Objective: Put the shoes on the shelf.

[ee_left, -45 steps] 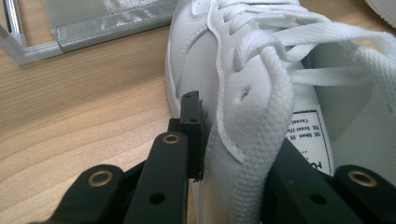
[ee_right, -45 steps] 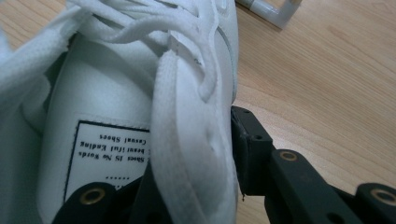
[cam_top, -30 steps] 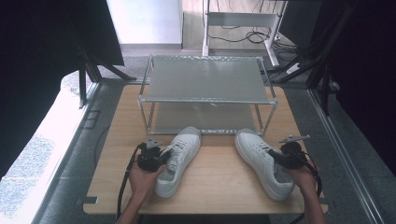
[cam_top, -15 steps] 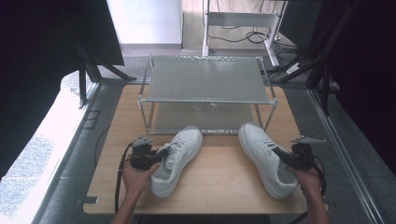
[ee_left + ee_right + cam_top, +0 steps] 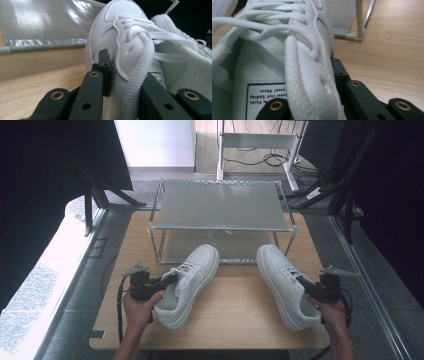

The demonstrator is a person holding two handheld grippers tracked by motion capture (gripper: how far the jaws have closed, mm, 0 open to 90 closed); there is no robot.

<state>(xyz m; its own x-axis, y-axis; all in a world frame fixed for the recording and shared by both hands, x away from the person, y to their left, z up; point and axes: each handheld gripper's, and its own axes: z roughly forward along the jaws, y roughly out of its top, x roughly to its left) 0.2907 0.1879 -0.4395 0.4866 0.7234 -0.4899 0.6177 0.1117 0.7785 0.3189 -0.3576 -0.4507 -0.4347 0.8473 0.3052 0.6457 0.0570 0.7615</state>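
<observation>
On the near left of the counter [image 5: 240, 320], the left tongs [image 5: 169, 280] pinch the collar of the left shoe [image 5: 192, 282], one jaw outside and one inside the opening. Behind both shoes stands a metal rack [image 5: 220, 210] at the far side. Near right, the right tongs [image 5: 306, 286] likewise clamp the collar of the right shoe [image 5: 282, 280], whose toe points toward the rack.

Smooth white leather-look uppers on both the left shoe [image 5: 189, 285] and the right shoe [image 5: 286, 284], with coarse woven laces [image 5: 136, 75] and a mesh lining. Pale matt wood grain on the table [image 5: 235, 315]. The rack [image 5: 220, 210] is shiny metal tube with dull silvery shelves; both black gripper jaws look matt plastic.
</observation>
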